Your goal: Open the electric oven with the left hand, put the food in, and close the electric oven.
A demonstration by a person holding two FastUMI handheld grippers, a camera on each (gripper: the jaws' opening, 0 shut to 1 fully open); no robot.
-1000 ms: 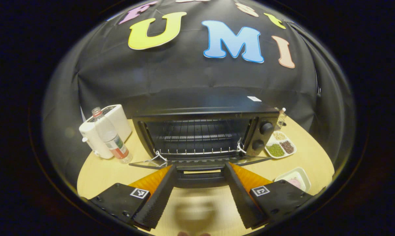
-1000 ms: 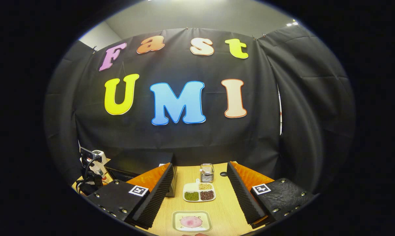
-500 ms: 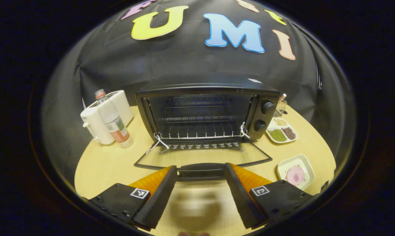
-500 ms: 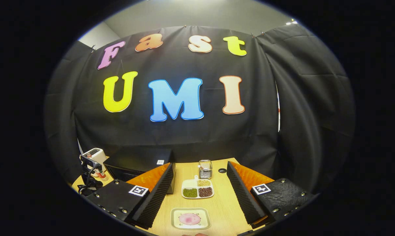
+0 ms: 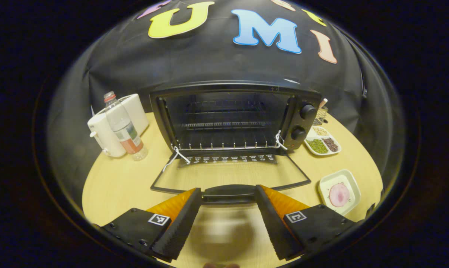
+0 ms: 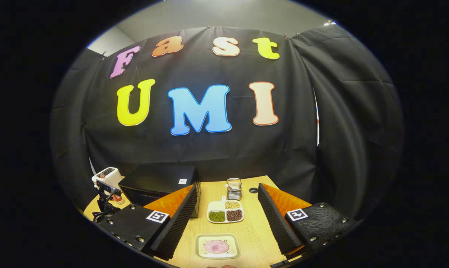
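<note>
In the left gripper view I have the left gripper point(image 5: 228, 193) at the door handle point(image 5: 229, 192) of the electric oven point(image 5: 233, 115); the handle lies crosswise between my fingers, which are spread wide and bracket its ends rather than pinching it, so I count this hand as released. The glass door point(image 5: 230, 173) hangs down nearly flat over the table point(image 5: 116, 186), and the wire rack point(image 5: 226, 143) inside is bare. The opening looks done, so to finish it well I would make sure the door rests at its stop, then draw this hand back and aside without dragging the handle up. The food point(image 5: 339, 194) sits on its white dish point(image 5: 330, 184) to the right of the door. In the right gripper view the right gripper point(image 6: 228, 216) hovers with its jaws wide apart and nothing between them, the dish point(image 6: 204, 253) just below and ahead, the sectioned bean tray point(image 6: 224, 216) beyond it. I would come down square on the dish rim, grip it level, and carry it over the lowered door onto the rack.
</note>
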